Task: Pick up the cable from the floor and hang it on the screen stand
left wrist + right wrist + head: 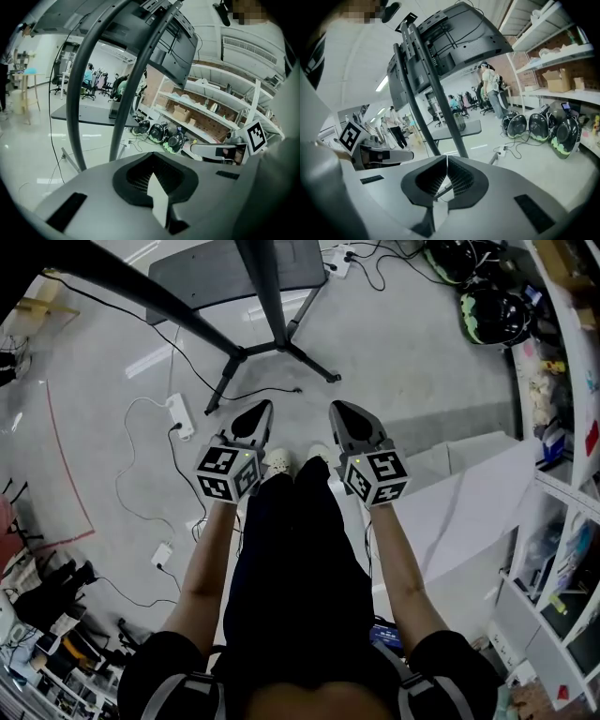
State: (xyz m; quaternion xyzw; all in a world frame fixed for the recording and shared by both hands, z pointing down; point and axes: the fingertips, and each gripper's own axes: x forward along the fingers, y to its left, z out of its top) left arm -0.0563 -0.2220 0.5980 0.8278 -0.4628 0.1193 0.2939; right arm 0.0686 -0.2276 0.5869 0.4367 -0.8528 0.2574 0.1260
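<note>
Left gripper (254, 416): jaws together, empty. Black cable (270, 391) lies on the floor (412, 362) near the screen stand (281, 341) feet. Right gripper (343, 416): jaws likewise together, empty. Pickup not begun; next, probably open and reach down.

Under me runs a pale grey polished floor (412, 362), with a thin red line (70, 474) taped along its left side and dark helmets with green trim (492, 315) set down at the far right. White metal shelving (562, 493) packed with boxes and small goods lines my right, backed by a brown pegboard wall (211, 119), and a big white panel (469, 502) lies at its foot. Farther off the room opens into a bright office with a dark tabletop (84, 115), swivel chairs (93, 89), a wooden stool (29, 89), people (490, 86) standing about, and long strip lights (384, 83) on the white ceiling.
</note>
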